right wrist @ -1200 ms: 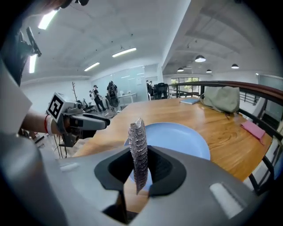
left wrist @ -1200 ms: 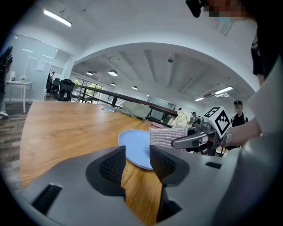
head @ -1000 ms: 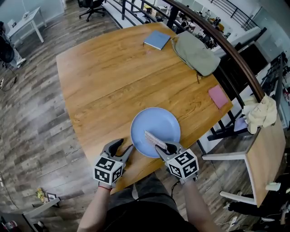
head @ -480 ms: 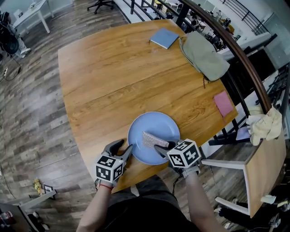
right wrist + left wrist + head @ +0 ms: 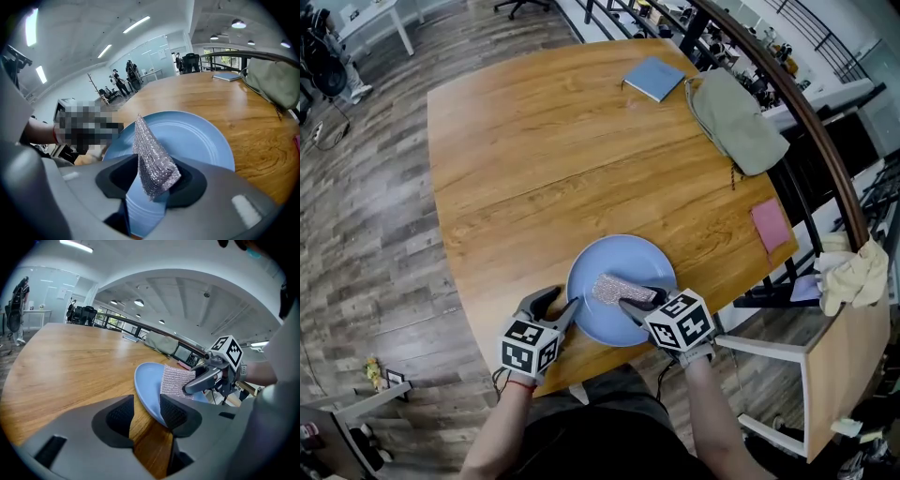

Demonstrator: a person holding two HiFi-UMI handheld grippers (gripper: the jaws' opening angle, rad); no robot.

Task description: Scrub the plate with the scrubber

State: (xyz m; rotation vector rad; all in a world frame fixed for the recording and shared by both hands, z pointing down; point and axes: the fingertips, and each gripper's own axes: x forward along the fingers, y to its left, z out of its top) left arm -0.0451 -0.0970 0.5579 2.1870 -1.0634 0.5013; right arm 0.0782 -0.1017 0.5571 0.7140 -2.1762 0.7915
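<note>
Down at the worktop's (image 5: 534, 141) near edge, the left gripper (image 5: 555, 302) has its jaws apart around the blue plate's (image 5: 623, 258) rim (touching one pad), while the right gripper's (image 5: 637, 302) jaws pinch the silvery scrubber (image 5: 614, 289) against the plate's middle.

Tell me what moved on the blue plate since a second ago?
The right gripper, shut on the scrubber, slid it across the plate away from the person, toward the middle, turning it more sideways. Nothing was grabbed or let go. The left gripper stayed open at the plate's near-left rim.
</note>
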